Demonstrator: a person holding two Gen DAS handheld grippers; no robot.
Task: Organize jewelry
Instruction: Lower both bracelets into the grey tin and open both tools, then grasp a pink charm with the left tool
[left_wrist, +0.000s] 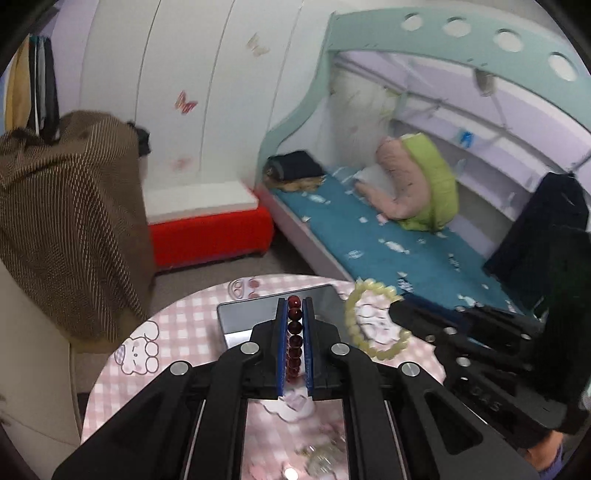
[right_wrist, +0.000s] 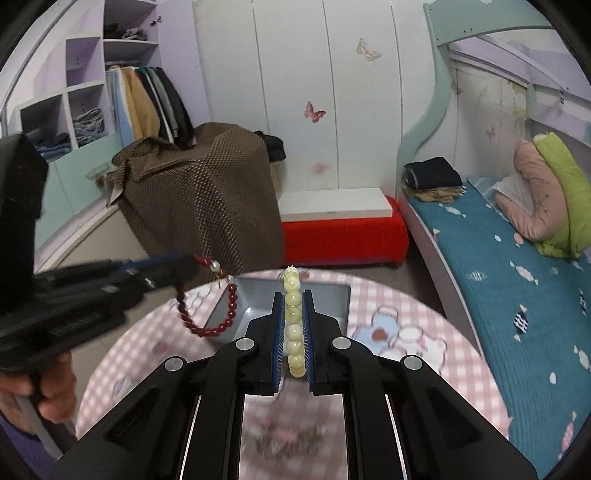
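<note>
Each claw is clamped on a bracelet above the counter (right_wrist: 406, 314): the left claw (left_wrist: 294, 332) pinches a dark red bead bracelet (left_wrist: 294, 339), the right claw (right_wrist: 294, 332) a pale yellow-green bead bracelet (right_wrist: 294, 325). Both glossy loops hang over the gray tray (right_wrist: 258, 299) at twelve o'clock. The round beads could roll from the pads, or the loops could tangle, if released together.

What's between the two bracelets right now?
The grey tray on the table: in the right wrist view it sits between the dark red bracelet and the pale yellow bracelet.
</note>
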